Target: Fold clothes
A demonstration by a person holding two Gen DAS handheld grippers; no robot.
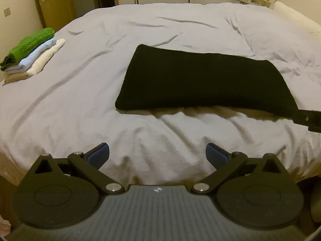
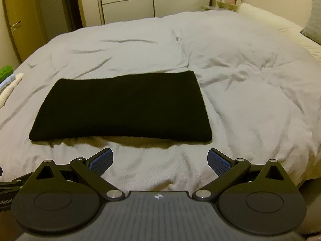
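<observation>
We've got the white duvet [image 2: 230,64] as the work surface, so cloth lies flat. Black folded cloth [image 2: 122,106] sits mid-bed near our edge, within reach. Finished stack [image 1: 30,54] is parked far left, well clear. Left gripper [image 1: 157,154] and right gripper [image 2: 159,159] are both spread wide, holding nothing, short of the cloth.

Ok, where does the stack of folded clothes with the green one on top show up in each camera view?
Left wrist: stack of folded clothes, far left, on the bed's left edge.
Right wrist: only a sliver at the left border.
Shared landmark: black folded cloth; the stack lies left of it in both.
</observation>
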